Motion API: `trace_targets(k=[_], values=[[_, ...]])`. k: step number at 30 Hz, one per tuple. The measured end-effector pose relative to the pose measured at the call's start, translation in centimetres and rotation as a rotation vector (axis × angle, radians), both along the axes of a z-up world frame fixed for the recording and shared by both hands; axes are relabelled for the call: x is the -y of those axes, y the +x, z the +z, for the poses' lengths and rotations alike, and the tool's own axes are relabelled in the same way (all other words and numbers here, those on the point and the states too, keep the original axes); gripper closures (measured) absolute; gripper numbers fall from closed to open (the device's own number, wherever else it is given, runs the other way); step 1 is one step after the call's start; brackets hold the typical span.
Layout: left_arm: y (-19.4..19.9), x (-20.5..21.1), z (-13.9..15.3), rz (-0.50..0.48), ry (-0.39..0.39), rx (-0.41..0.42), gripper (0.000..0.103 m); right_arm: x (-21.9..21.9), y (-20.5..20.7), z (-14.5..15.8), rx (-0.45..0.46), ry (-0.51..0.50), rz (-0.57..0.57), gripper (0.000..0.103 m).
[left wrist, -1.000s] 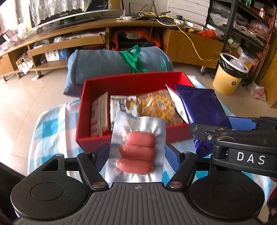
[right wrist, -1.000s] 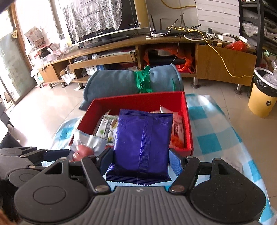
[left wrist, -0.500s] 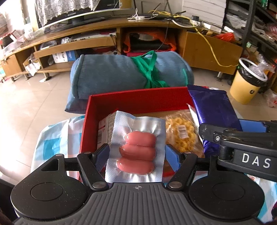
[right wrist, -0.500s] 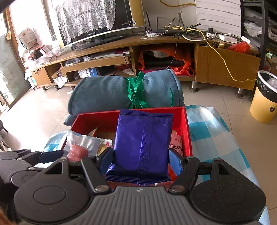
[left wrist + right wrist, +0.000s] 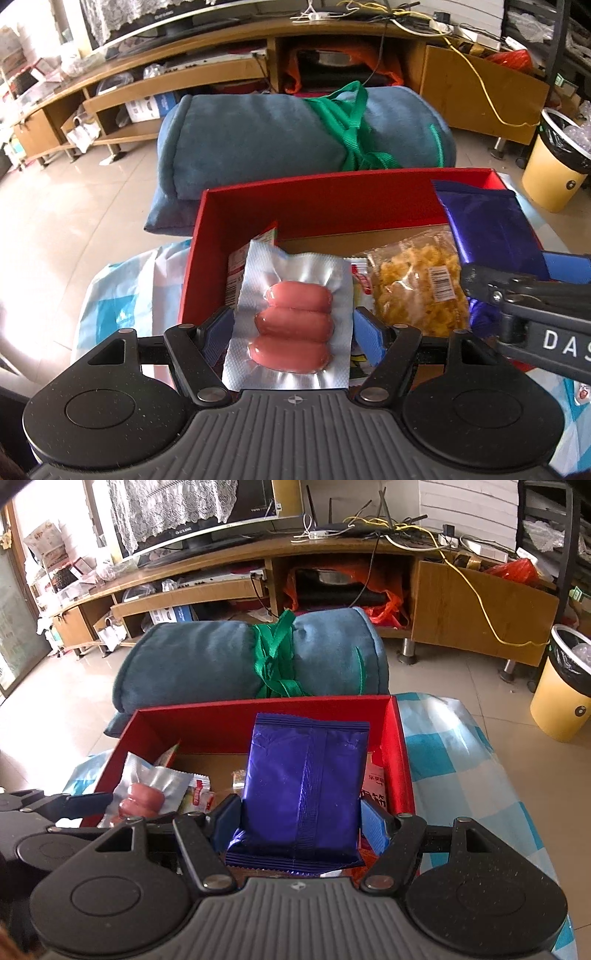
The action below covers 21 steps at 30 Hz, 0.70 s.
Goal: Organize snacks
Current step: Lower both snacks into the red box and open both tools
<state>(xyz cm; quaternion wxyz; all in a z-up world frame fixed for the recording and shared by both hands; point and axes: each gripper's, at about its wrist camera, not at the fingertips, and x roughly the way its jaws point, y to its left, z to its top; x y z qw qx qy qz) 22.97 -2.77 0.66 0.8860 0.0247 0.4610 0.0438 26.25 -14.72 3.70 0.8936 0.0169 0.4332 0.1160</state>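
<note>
My left gripper (image 5: 293, 328) is shut on a silver vacuum pack of pink sausages (image 5: 295, 325), held over the left part of the red box (image 5: 321, 199). My right gripper (image 5: 301, 818) is shut on a purple foil snack bag (image 5: 306, 775), held over the right part of the same red box (image 5: 402, 753). The purple bag (image 5: 487, 225) and the right gripper also show at the right of the left wrist view. Inside the box lie a clear bag of yellow snacks (image 5: 417, 280) and several small packets (image 5: 201, 794).
The box sits on a blue-and-white checked cloth (image 5: 458, 753). A rolled blue blanket tied with a green strap (image 5: 251, 661) lies just behind the box. A yellow bin (image 5: 565, 686) stands on the floor at the right. A long wooden TV stand (image 5: 332, 565) lines the back.
Both grippers have moved forward with their packs, from the box's near edge to over its inside. The box and blanket look closer and lower in both views.
</note>
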Motion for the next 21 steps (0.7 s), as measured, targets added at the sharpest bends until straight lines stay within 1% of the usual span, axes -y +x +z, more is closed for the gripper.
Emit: trace_targets(k=[3, 6, 11, 21], values=[[0.26, -0.43, 0.12, 0.018, -0.014, 0.000, 0.027, -0.65, -0.06, -0.66, -0.008, -0.043, 0.017, 0.039], [0.27, -0.71, 0.02, 0.030, -0.023, -0.003, 0.027, -0.91, 0.08, -1.00, -0.022, -0.058, 0.030, 0.039], [0.29, -0.68, 0.18, 0.030, -0.017, 0.002, 0.025, -1.04, -0.02, -0.84, -0.004, -0.077, 0.038, 0.039], [-0.02, -0.45, 0.77, 0.030, -0.011, 0.023, 0.019, -0.28, -0.38, -0.26, 0.002, -0.055, 0.027, 0.039]])
